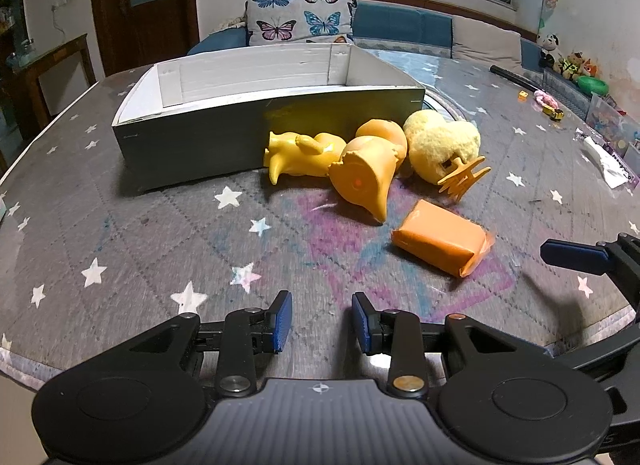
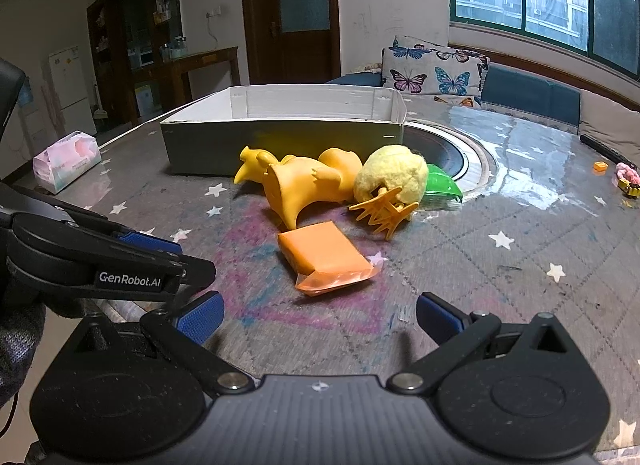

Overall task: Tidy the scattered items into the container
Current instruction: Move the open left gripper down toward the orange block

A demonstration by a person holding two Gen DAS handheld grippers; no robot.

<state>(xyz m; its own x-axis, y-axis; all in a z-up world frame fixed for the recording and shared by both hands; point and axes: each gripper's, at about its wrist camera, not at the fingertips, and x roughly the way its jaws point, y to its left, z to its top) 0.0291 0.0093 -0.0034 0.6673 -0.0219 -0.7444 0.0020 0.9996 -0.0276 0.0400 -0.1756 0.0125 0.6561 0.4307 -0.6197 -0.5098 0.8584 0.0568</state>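
A grey box with white inner walls [image 1: 224, 137] [image 2: 280, 141] stands on the star-patterned table. In front of it lie yellow-orange rubber toys [image 1: 360, 177] [image 2: 304, 185], a yellow plush [image 1: 440, 145] [image 2: 394, 173], an orange claw clip [image 1: 464, 179] [image 2: 384, 211] and an orange packet [image 1: 440, 243] [image 2: 326, 259]. My left gripper [image 1: 321, 319] hovers over the table short of the toys, open by a narrow gap with nothing in it. My right gripper [image 2: 320, 317] is wide open and empty just short of the packet. One of its pads [image 1: 576, 257] shows at the right edge of the left wrist view.
A green plastic piece [image 2: 444, 185] lies behind the plush, beside a round inset in the table [image 2: 460, 153]. A tissue pack [image 2: 66, 163] sits at the table's left edge. Small toys [image 1: 552, 105] and a black rod [image 1: 516, 79] lie far right. A sofa with a butterfly cushion [image 1: 300, 17] is behind.
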